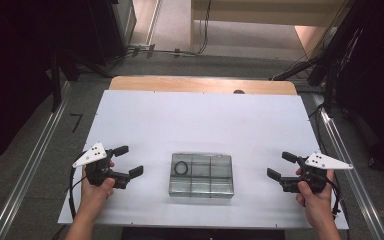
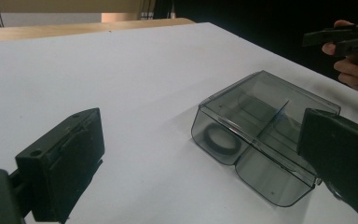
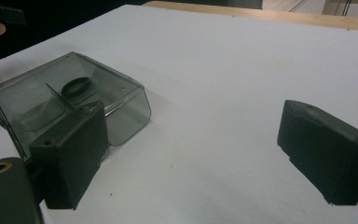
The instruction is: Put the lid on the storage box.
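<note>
A smoky transparent plastic box (image 1: 201, 175) with its lid down lies on the white table (image 1: 200, 120), near the front middle. Dividers split it into compartments, and a black ring (image 1: 182, 168) lies in its far left one. My left gripper (image 1: 128, 161) hovers open to the box's left, jaws pointing at it, nothing between them. My right gripper (image 1: 281, 166) stands open to the box's right, likewise empty. In the left gripper view the box (image 2: 261, 135) and ring (image 2: 221, 139) sit between my jaws, farther off. The right gripper view has the box (image 3: 70, 100) at left behind one jaw.
The white table top ends in a wooden strip (image 1: 200, 85) at the far side. Dark stands and cables (image 1: 170, 50) occupy the floor beyond. Metal rails (image 1: 30, 165) run along both sides of the table.
</note>
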A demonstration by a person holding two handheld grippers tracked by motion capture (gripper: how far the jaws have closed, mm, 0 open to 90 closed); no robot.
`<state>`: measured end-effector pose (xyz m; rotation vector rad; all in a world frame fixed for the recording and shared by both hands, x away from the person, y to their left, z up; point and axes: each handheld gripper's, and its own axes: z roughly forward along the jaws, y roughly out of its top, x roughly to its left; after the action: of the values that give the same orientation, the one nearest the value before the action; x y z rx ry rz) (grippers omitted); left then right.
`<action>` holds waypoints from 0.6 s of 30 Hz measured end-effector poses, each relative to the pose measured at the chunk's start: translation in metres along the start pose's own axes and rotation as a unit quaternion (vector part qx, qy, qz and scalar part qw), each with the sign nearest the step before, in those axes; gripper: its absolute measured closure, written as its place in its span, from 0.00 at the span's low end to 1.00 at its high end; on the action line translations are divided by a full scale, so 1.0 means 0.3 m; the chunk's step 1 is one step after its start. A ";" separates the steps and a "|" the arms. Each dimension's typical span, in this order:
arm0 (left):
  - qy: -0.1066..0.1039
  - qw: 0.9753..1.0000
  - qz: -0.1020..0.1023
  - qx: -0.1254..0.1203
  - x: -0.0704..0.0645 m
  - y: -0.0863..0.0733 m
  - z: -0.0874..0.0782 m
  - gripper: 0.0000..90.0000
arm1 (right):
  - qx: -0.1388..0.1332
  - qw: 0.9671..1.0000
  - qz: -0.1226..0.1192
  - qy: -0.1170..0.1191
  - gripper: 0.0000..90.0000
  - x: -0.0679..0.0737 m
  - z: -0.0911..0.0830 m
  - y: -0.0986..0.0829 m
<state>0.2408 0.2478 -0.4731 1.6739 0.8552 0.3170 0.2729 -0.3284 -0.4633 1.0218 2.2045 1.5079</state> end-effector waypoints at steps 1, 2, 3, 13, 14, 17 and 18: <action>0.000 1.000 0.000 -0.001 0.003 -0.002 -0.003 0.00 | -0.001 1.000 -0.001 -0.002 0.08 -0.005 -0.003 -0.002; 0.002 1.000 0.000 0.000 0.006 -0.003 -0.007 0.00 | 0.000 1.000 0.003 -0.003 0.08 -0.008 -0.006 -0.004; 0.003 1.000 -0.001 -0.001 0.008 -0.005 -0.009 0.00 | -0.001 1.000 0.002 -0.004 0.08 -0.012 -0.008 -0.006; 0.012 1.000 -0.009 -0.007 0.040 -0.023 -0.035 0.00 | 0.006 1.000 0.009 -0.006 0.01 -0.050 -0.030 -0.032; 0.014 1.000 -0.008 -0.006 0.042 -0.024 -0.038 0.00 | 0.004 1.000 0.010 -0.008 0.01 -0.054 -0.033 -0.035; 0.015 1.000 -0.011 -0.008 0.048 -0.027 -0.046 0.00 | 0.001 1.000 0.010 -0.012 0.00 -0.064 -0.045 -0.041; 0.016 1.000 -0.010 -0.009 0.051 -0.028 -0.047 0.00 | 0.000 1.000 0.011 -0.013 0.00 -0.067 -0.050 -0.043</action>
<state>0.2395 0.2692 -0.4804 1.6456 0.8896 0.3367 0.2734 -0.3552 -0.4719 1.0643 2.1822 1.4958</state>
